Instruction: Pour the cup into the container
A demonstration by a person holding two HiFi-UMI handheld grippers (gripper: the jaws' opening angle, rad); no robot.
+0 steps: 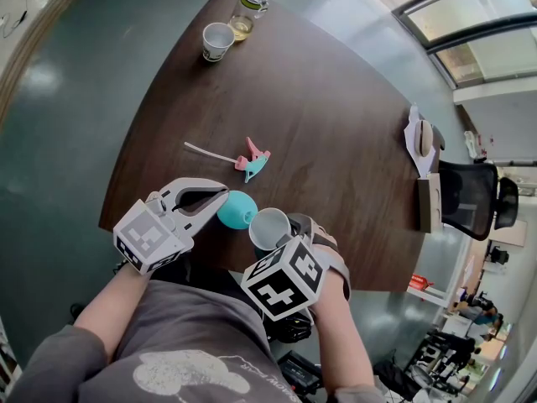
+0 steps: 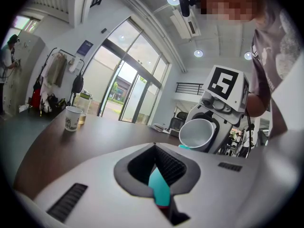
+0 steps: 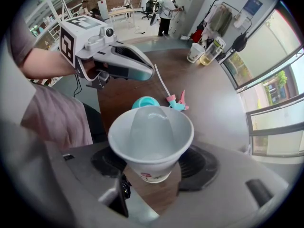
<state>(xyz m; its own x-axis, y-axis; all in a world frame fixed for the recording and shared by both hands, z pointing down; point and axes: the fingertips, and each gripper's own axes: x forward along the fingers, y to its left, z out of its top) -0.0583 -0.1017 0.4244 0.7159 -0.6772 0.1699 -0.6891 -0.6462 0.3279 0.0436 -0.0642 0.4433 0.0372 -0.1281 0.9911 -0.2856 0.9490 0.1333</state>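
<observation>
Pinching the rim of the teal container [image 1: 238, 210], the left gripper [image 1: 220, 198] has its fingers shut tight on it, at the near edge of the surface [image 1: 336, 141]. Just to the right, the white cup [image 1: 268, 227] stands upright between the right gripper's [image 3: 151, 175] wide fingers, which press on its sides. To pour well, I think the cup should tip slowly, lip over the container, with the left side steady.

Head view: steeply down over the worktop [image 1: 336, 141], with left gripper [image 1: 220, 200] and right gripper [image 1: 277, 229] close at 6 o'clock. Left gripper view: near level along its jaws, right gripper near at 2 o'clock. Right gripper view: straight down, close on the white cup [image 3: 151, 137]; all three views share the teal container [image 1: 237, 210] and far paper cup [image 1: 217, 40].
</observation>
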